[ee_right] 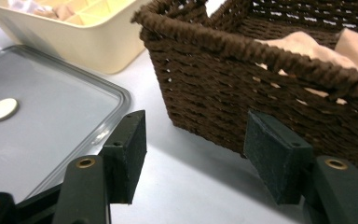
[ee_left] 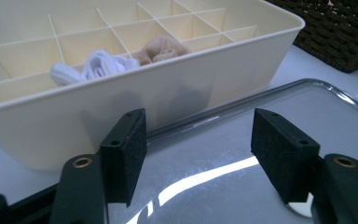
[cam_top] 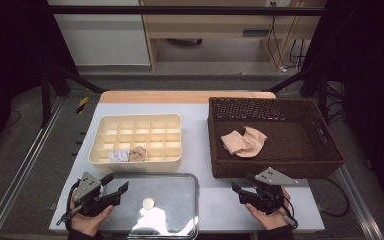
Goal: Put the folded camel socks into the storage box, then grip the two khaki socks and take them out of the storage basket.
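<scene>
Clear flat plastic lid lies before the cream divided organiser box. Left gripper hovers over it, jaws apart and empty. Right gripper, jaws likewise apart, faces the brown wicker basket.

In the high view the clear lid runs off the bottom edge (glare blurs its lower middle); the two rolled items in the divided box are too small to identify.

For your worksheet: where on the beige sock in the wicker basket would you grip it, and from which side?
Grip the raised fold at the middle of the beige sock, coming straight down from above with the right gripper: the wicker basket walls block a sideways approach, and the sock lies crumpled and limp.
</scene>
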`<state>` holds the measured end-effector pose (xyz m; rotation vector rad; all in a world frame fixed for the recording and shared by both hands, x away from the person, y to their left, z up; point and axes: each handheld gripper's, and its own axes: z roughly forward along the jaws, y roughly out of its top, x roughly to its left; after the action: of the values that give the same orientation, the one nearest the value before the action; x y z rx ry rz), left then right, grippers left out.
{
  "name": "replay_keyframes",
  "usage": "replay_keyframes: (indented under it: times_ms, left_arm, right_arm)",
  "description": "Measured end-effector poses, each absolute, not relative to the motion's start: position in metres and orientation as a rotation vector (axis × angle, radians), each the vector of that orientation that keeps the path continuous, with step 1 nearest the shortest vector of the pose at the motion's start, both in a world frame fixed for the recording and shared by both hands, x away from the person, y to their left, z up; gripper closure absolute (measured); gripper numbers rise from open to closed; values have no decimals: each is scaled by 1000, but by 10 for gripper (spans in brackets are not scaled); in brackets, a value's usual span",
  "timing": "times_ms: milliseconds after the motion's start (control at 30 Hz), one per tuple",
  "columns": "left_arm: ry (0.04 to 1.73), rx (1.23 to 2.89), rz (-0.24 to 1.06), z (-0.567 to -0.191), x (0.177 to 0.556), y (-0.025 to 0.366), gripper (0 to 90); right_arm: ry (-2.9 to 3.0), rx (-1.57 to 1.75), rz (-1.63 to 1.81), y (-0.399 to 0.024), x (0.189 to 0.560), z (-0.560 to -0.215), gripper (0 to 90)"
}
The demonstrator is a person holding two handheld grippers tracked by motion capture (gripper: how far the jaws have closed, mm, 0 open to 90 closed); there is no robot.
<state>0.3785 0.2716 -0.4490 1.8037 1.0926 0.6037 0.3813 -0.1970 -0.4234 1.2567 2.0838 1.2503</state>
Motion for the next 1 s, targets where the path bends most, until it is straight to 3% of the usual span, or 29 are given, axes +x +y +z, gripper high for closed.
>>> replay_keyframes:
  times_ms: [200,533,1000]
  left_arm:
    - [1125,1817,578,-458,377,274,305]
    - [1150,1830,584,-466,380,275,304]
    - [1158,1835,596,-468,380,276,317]
  right_arm:
    - [2070,1237,1267,-196,383,-416,395]
    - [2000,1200,1297,-193,386,-389,371]
    - [1951,1207,1274,-187,431,-349,294]
